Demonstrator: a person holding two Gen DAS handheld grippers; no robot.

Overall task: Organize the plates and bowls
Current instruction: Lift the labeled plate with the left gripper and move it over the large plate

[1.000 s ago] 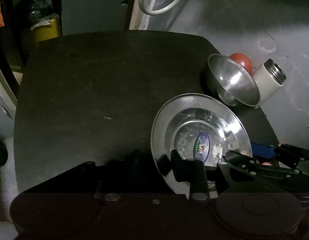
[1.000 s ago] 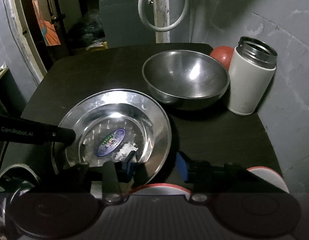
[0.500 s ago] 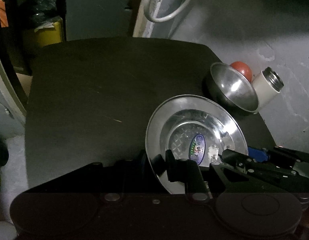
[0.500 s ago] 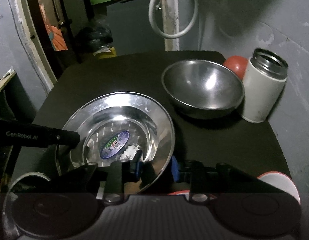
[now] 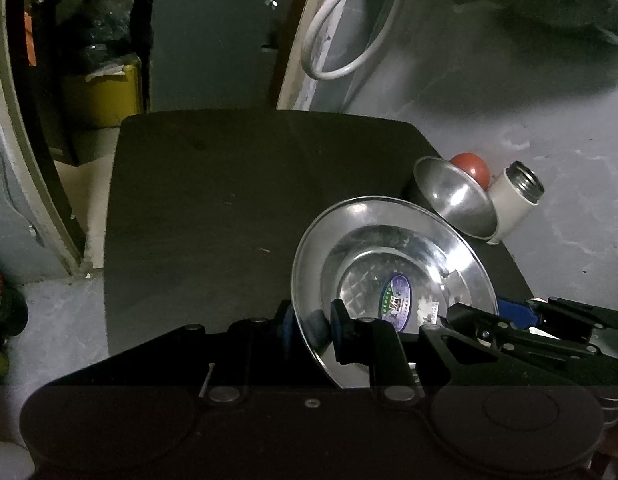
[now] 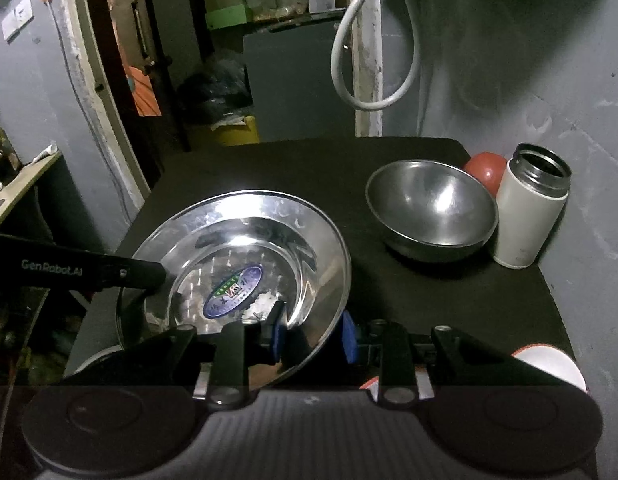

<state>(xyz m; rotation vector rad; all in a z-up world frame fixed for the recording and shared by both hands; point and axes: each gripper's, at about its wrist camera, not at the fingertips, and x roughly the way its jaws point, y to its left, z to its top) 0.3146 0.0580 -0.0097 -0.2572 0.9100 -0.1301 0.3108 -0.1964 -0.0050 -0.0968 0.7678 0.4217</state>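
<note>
A shiny steel plate [image 5: 393,276] with an oval sticker in its middle hangs tilted above the black table [image 5: 229,200]. My left gripper [image 5: 311,330] is shut on the plate's near left rim. From the other side my right gripper [image 6: 312,334] is shut on the rim of the same plate [image 6: 237,216]. A steel bowl [image 6: 431,204] stands upright on the table [image 6: 429,300] at the back right, apart from the plate. The same bowl [image 5: 455,200] shows just beyond the plate in the left wrist view.
A white thermos [image 6: 529,208] without a lid stands right of the bowl by the grey wall, with a red ball [image 6: 487,168] behind them. A white and red object [image 6: 549,364] lies at the table's near right corner. A white hose [image 6: 373,60] hangs beyond the table.
Both grippers have risen with the plate, so the table, bowl and thermos look smaller and farther off. The right gripper's fingers have closed in on the plate's rim.
</note>
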